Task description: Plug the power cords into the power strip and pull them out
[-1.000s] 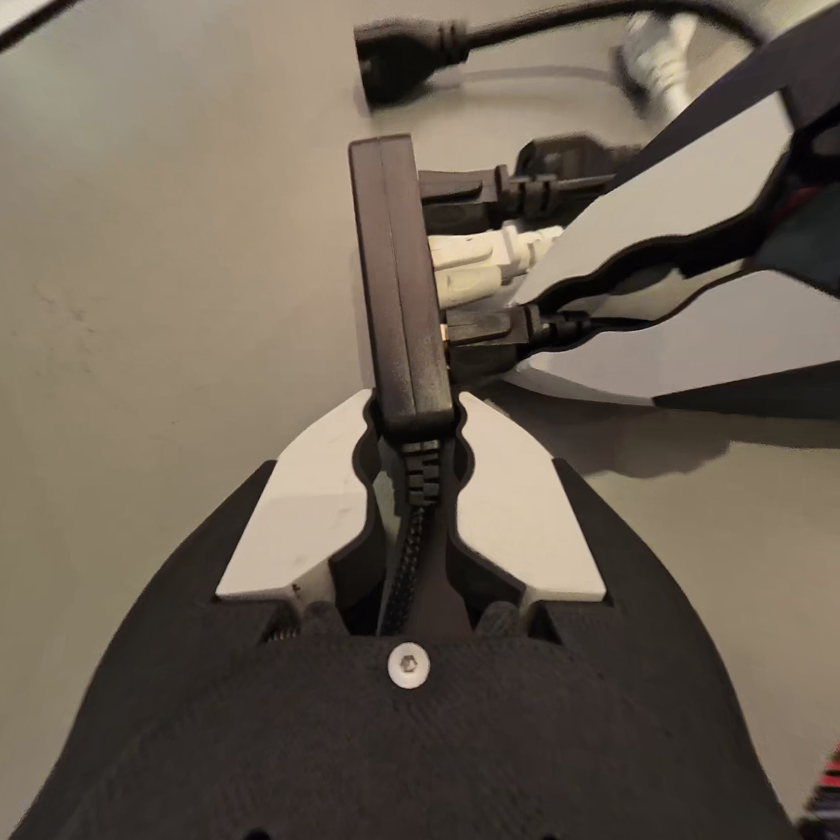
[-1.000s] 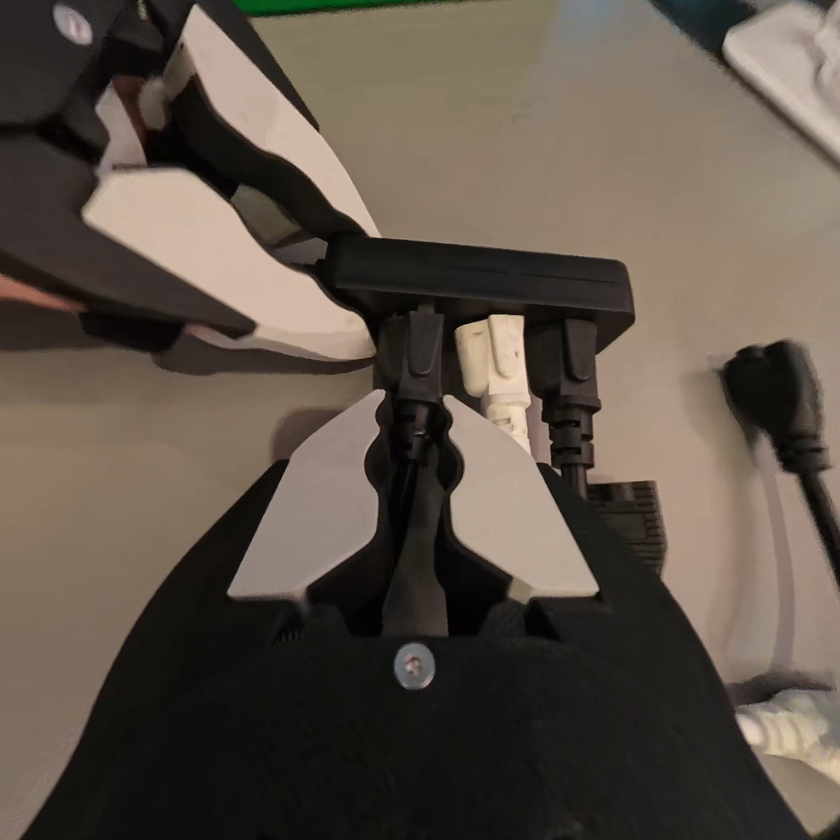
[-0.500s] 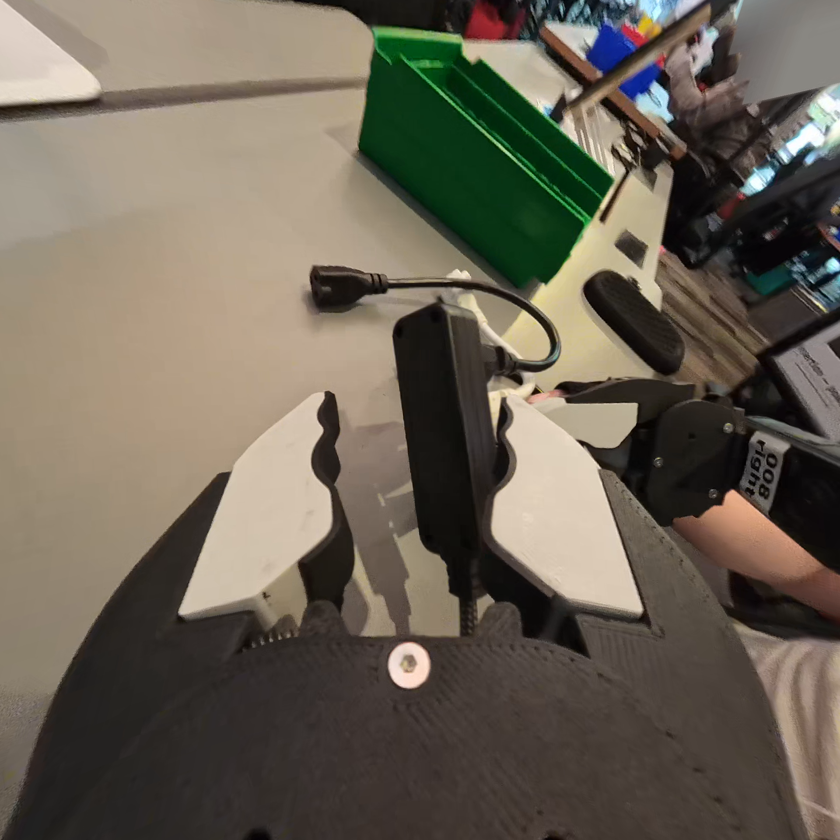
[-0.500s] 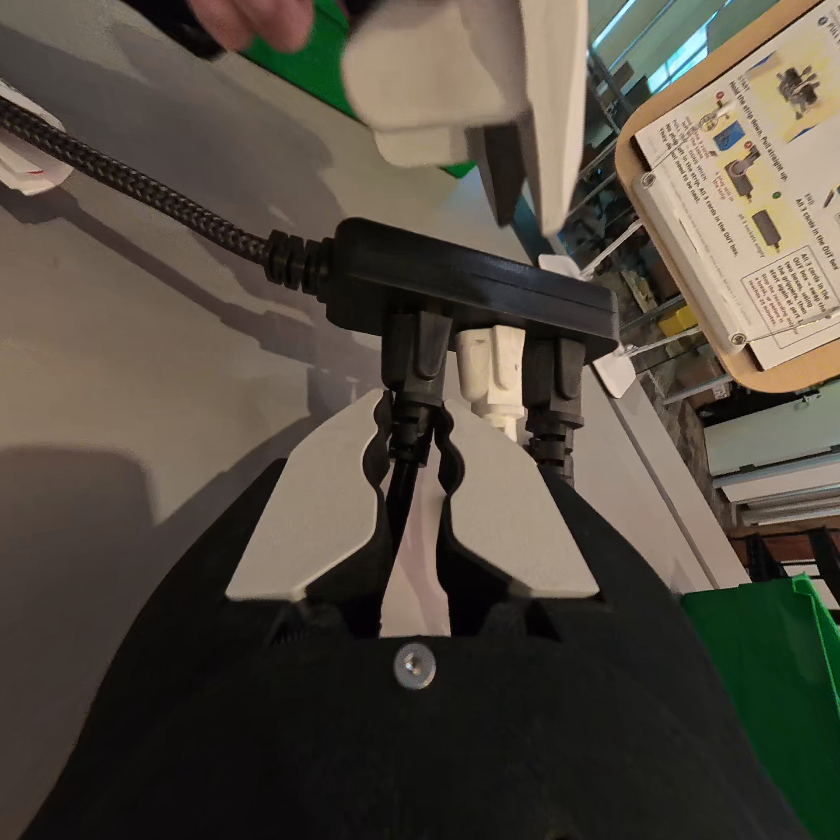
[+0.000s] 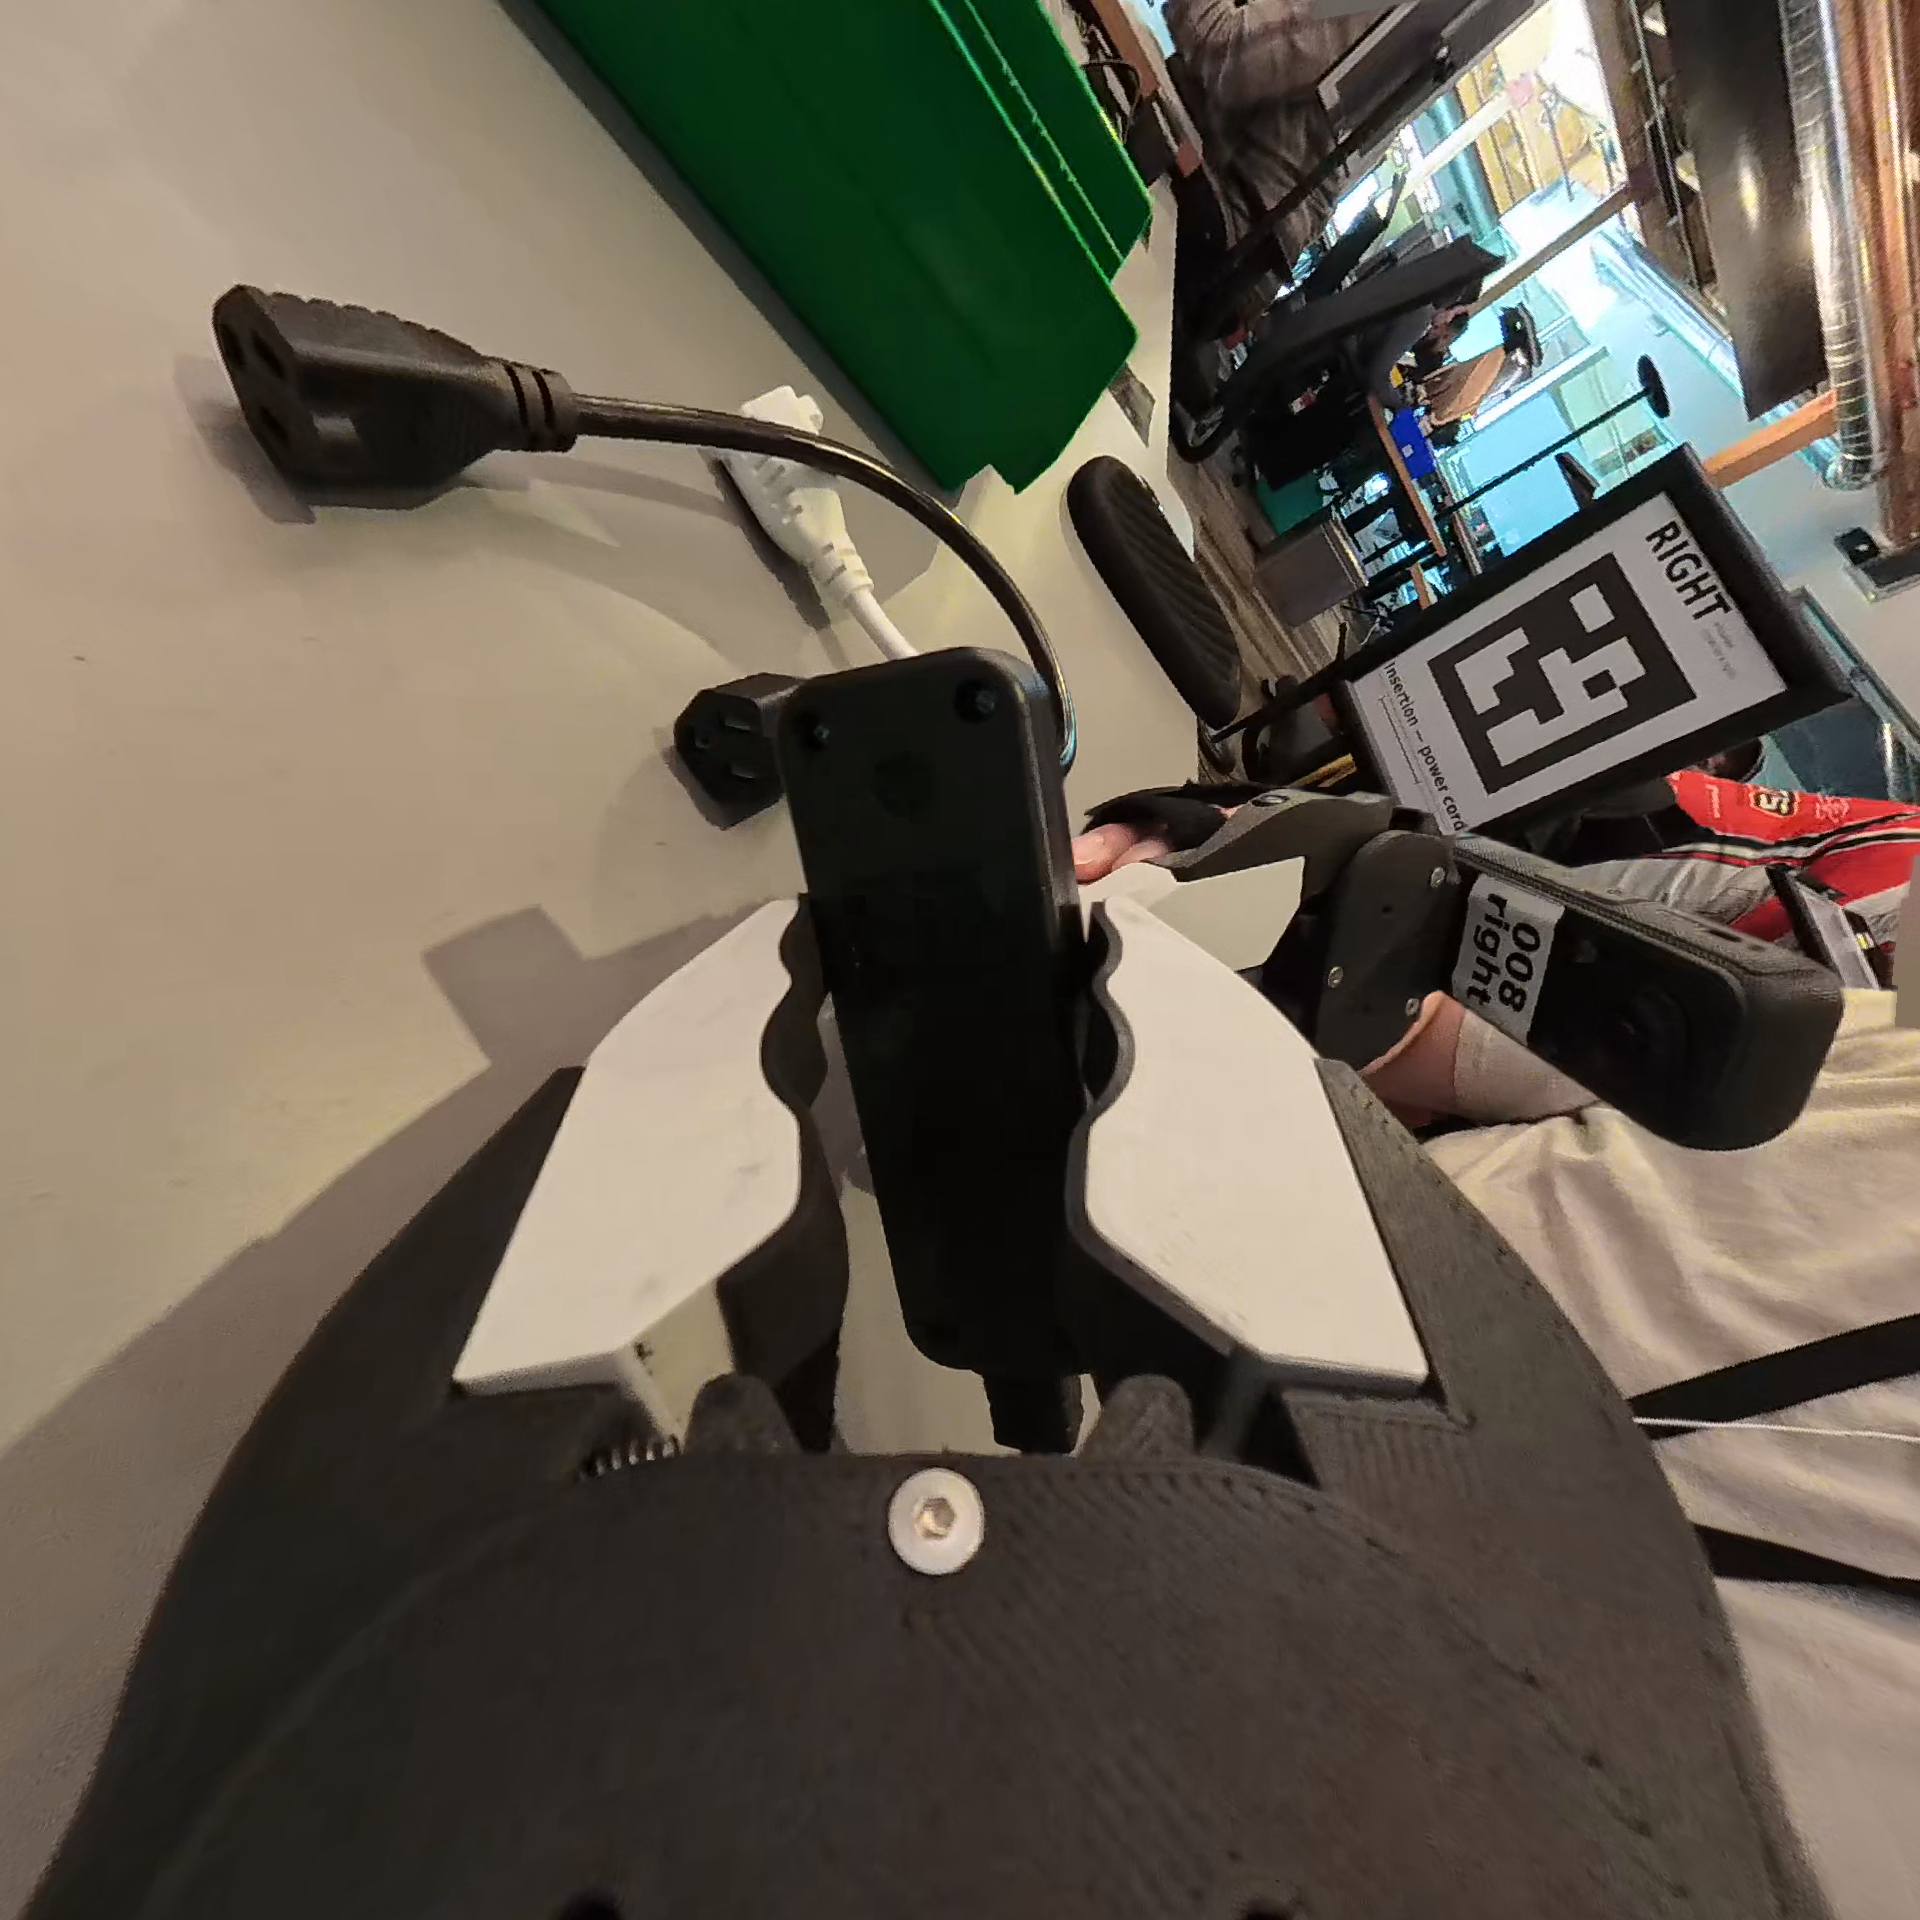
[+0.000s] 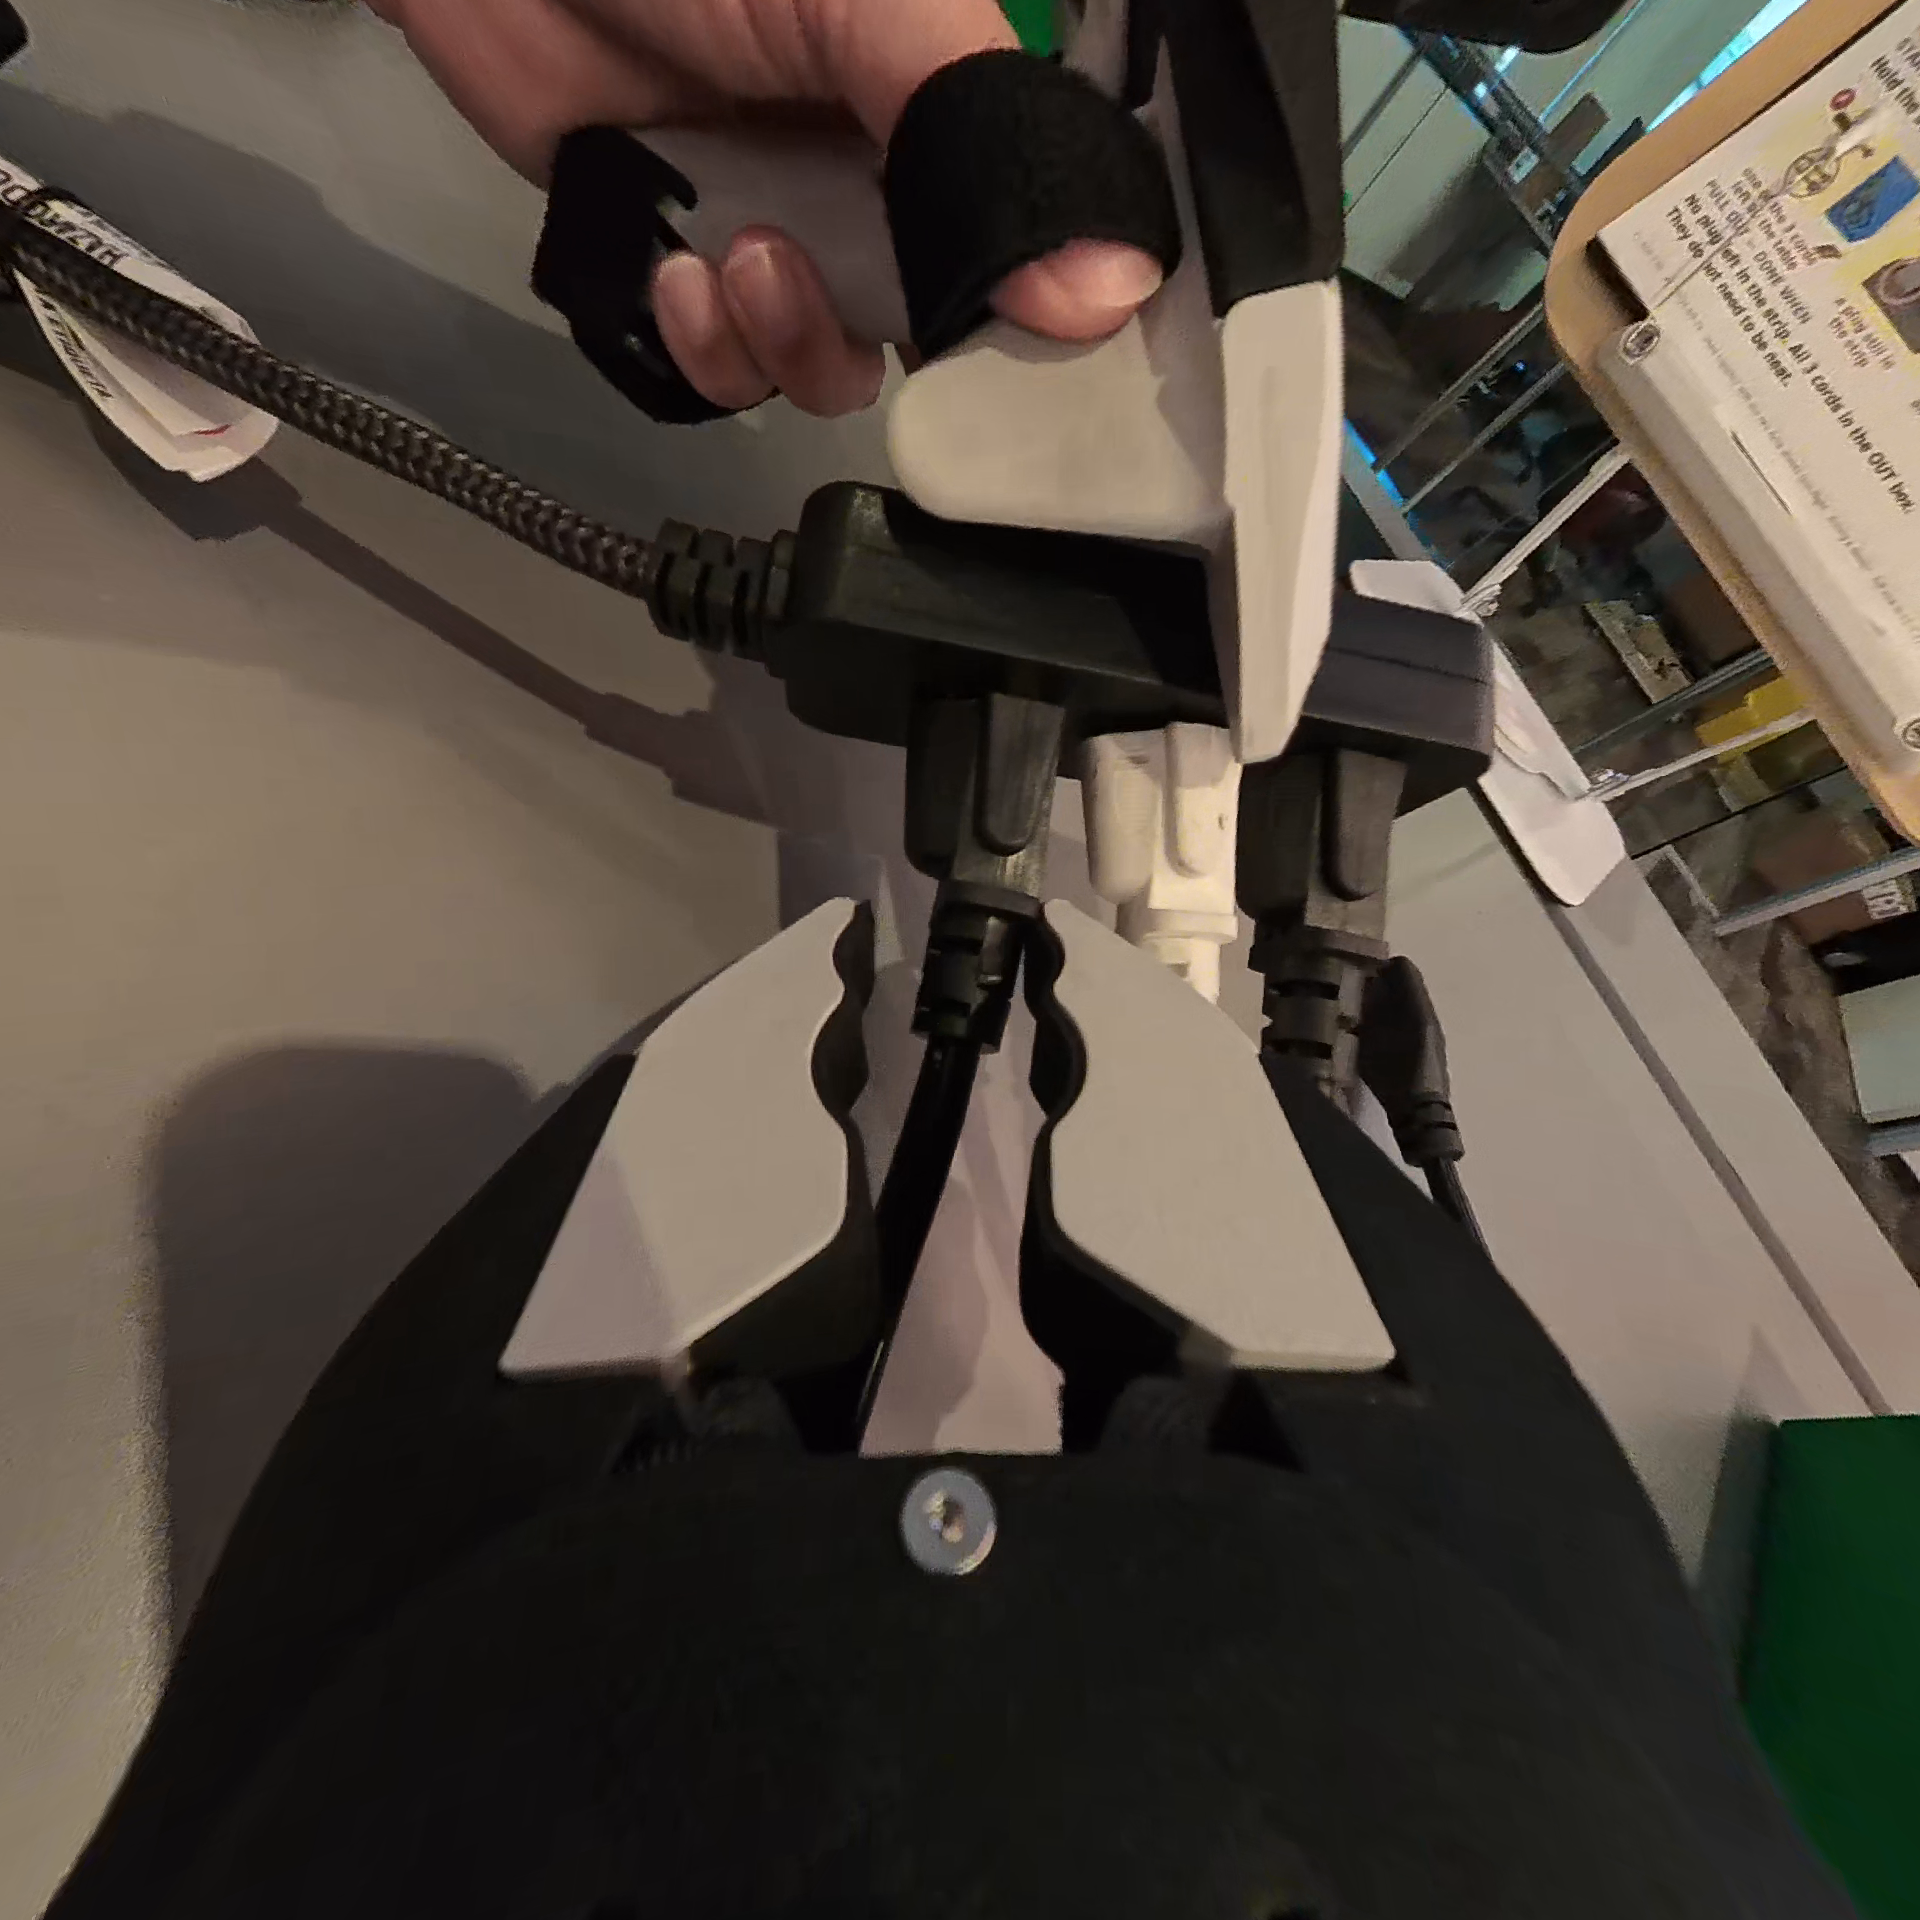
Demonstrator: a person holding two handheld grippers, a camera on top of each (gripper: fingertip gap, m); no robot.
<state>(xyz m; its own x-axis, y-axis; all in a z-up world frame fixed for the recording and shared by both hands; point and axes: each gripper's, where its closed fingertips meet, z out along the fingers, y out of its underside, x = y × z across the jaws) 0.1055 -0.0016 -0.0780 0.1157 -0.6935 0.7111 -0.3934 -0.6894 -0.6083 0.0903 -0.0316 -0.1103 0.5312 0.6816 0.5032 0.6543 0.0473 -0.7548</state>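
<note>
1. The power strip (image 5: 935,997) is a slim black plastic bar with rounded corners and small screw holes on its back. It's held up off the grey table (image 5: 260,831), not resting on it.
2. The left gripper (image 5: 940,971) has its white fingers closed onto the strip's two long sides, so that one is clamped on it. In the right wrist view the same white fingers (image 6: 1278,540) come down over the strip (image 6: 997,613) from above, with a person's hand (image 6: 748,187) in black finger straps working the handle.
3. Three plugs sit in the strip's sockets: a black plug (image 6: 982,790) nearest the cable end, a white plug (image 6: 1164,821) in the middle and another black plug (image 6: 1314,831) on the far side. All moulded, with ribbed strain reliefs.
4. The strip's own cable (image 6: 343,395) is braided black fabric, with a white paper tag (image 6: 177,405) on it.
5. The right gripper (image 6: 951,914) has its scalloped fingers parted a bit around the first black plug's cord. One fingertip looks to touch the strain relief; it's not pinching it.
6. Lying on the table: a black socket end (image 5: 343,395) with a smooth curved cord, a white connector (image 5: 800,499) and another black connector (image 5: 727,748). A green plastic bin (image 5: 883,187) sits behind them.
</note>
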